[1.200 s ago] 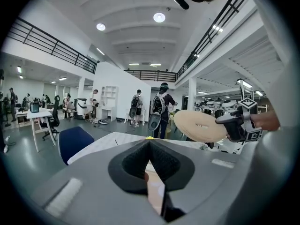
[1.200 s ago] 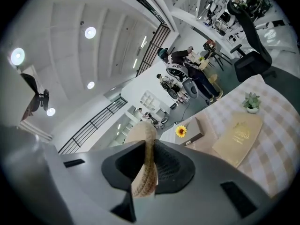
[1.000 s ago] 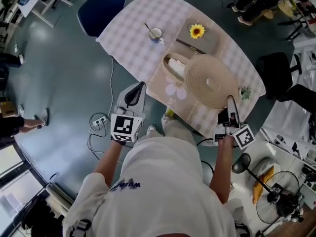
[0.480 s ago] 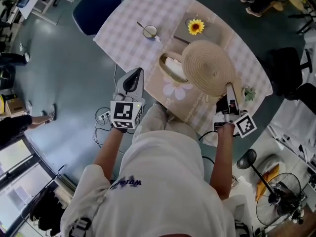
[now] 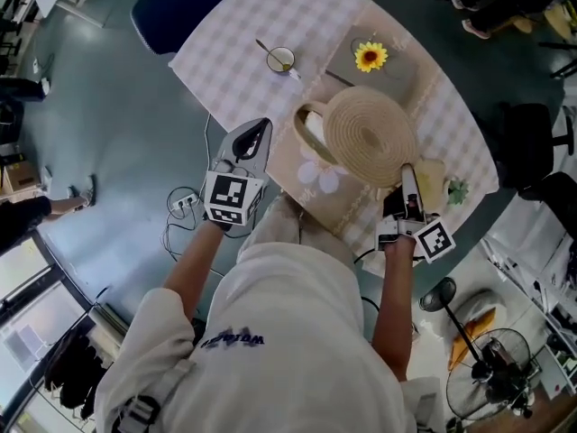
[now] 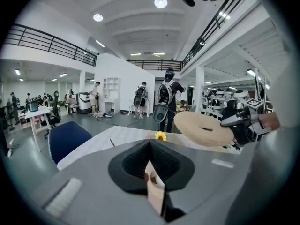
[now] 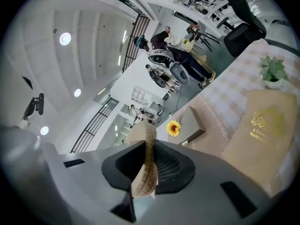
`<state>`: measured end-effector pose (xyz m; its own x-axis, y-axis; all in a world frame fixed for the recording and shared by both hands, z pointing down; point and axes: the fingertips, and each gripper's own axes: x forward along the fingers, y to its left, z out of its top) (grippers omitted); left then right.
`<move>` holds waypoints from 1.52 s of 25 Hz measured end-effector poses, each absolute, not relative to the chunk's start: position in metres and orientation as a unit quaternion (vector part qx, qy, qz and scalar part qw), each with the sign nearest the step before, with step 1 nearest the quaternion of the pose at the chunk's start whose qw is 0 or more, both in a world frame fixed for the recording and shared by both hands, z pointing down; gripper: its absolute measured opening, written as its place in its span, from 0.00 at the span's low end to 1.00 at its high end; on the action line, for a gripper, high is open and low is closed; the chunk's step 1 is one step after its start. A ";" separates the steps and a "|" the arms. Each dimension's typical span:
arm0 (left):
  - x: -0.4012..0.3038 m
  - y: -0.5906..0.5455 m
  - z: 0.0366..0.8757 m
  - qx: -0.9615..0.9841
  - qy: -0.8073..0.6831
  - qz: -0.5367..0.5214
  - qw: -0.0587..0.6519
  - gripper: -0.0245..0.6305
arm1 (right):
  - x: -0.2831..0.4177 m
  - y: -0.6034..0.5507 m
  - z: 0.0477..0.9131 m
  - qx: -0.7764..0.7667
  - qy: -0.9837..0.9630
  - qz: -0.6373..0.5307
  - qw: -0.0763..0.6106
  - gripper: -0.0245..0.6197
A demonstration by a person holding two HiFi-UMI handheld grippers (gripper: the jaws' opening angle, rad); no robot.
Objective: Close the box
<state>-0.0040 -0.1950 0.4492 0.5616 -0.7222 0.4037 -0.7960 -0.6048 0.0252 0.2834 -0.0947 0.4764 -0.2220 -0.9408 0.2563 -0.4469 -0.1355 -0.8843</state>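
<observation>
The round woven lid (image 5: 370, 138) hangs over the woven box (image 5: 305, 126) on the checked surface (image 5: 239, 39) and covers all but the box's left rim. Its near edge is pinched in the right claw (image 5: 406, 179), whose jaws are partly closed on the coiled rim. The left claw (image 5: 257, 133) hovers just beside the box, off the surface's edge. Its jaws seem to be together on nothing, though a tan piece at their tips is hard to read.

Glossy grey-green floor (image 5: 108, 106) is shown at left; blue chair (image 5: 176, 3) upper left; fan (image 5: 491, 377) lower right; ceiling lights (image 6: 161, 3) are lit.
</observation>
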 end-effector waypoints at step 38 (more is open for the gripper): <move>0.008 -0.253 0.608 0.856 -0.407 0.265 0.176 0.04 | 0.215 -0.137 0.592 -0.610 0.546 -0.566 0.099 0.13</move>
<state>0.0077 -0.2531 0.6083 0.5278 -0.6041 0.5971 -0.7904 -0.6067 0.0849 0.2149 -0.1368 0.5925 -0.2366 -0.7774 0.5828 -0.5536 -0.3850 -0.7384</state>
